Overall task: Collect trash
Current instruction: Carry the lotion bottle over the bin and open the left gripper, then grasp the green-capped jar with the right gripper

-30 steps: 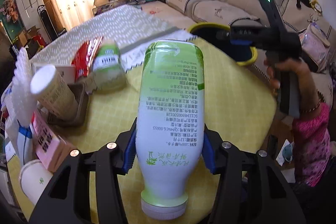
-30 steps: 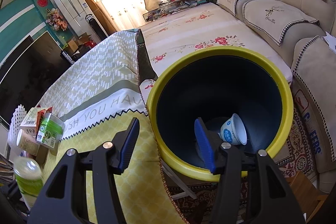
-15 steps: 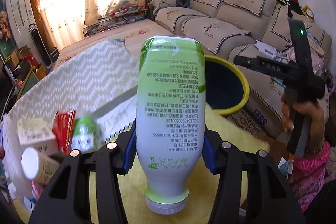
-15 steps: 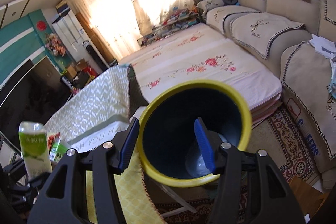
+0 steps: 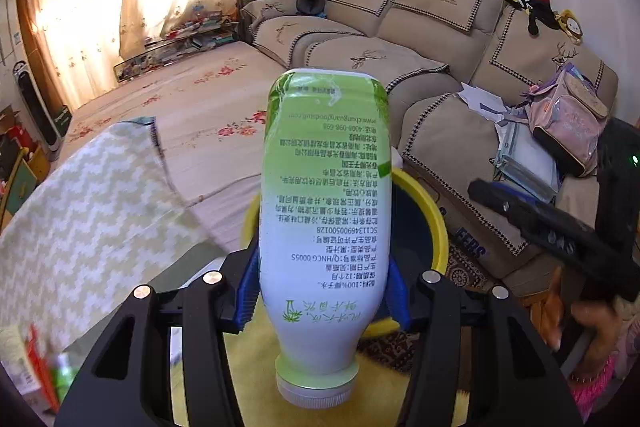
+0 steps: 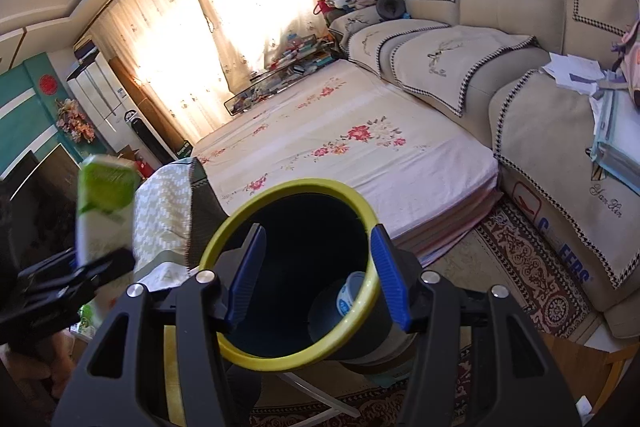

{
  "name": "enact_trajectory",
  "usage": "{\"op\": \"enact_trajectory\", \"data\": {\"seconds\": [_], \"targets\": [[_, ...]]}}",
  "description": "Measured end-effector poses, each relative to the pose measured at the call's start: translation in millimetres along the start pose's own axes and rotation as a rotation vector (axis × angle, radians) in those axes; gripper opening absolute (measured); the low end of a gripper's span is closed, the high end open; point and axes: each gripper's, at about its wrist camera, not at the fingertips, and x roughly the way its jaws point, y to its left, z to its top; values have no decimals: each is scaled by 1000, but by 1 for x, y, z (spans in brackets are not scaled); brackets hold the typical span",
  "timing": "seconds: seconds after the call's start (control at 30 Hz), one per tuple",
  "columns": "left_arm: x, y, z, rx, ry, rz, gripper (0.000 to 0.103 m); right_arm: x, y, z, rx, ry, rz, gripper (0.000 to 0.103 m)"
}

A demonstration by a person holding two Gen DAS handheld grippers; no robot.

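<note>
My left gripper (image 5: 322, 291) is shut on a green and white plastic bottle (image 5: 325, 211), held cap toward the camera and lifted above the table. The bottle hides most of the yellow-rimmed dark bin (image 5: 424, 211) behind it. In the right wrist view my right gripper (image 6: 316, 281) is open and empty, raised in front of the bin (image 6: 360, 291). A white cup with blue print (image 6: 349, 293) lies inside the bin. The bottle (image 6: 105, 203) and left gripper show blurred at the left of that view.
The yellow tablecloth (image 5: 248, 359) lies below the bottle, with a patterned grey-green cloth (image 5: 80, 227) to the left. Blurred red and green packages (image 5: 48, 375) sit at the lower left. A beige sofa (image 5: 460, 67), a floral mattress (image 6: 352, 143) and a patterned rug (image 6: 532, 267) surround the bin.
My left gripper has lifted the bottle and swung it right toward the bin; the table items have slid out of view. My right gripper has pulled up and back from the bin, still open.
</note>
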Motion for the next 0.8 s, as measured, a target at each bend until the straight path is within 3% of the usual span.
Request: {"op": "enact_trajectory", "data": {"seconds": [0.23,0.3,0.33,0.37,0.5,0.57,0.8], "targets": [[75,-17,18,8,52,20,52,5,-15,1,20,16,-14,52],[78,-17,17,-10,47,24,59,4,-17,1,19,13,-15,52],[75,-15,14,-18,37,24,68,3,-17,1,19,11,-17,52],[70,-15,13,-22,27,28,75,3,-15,2,18,11,-18,52],[31,-16,1,-25,-26,44,78,5,-9,-3,11,24,-3,52],[4,-14,-10,-44,-62,49,87,10,-3,-6,-5,42,8,52],[-88,13,-64,-124,-167,112,94,21,45,-24,-112,108,85,53]]}}
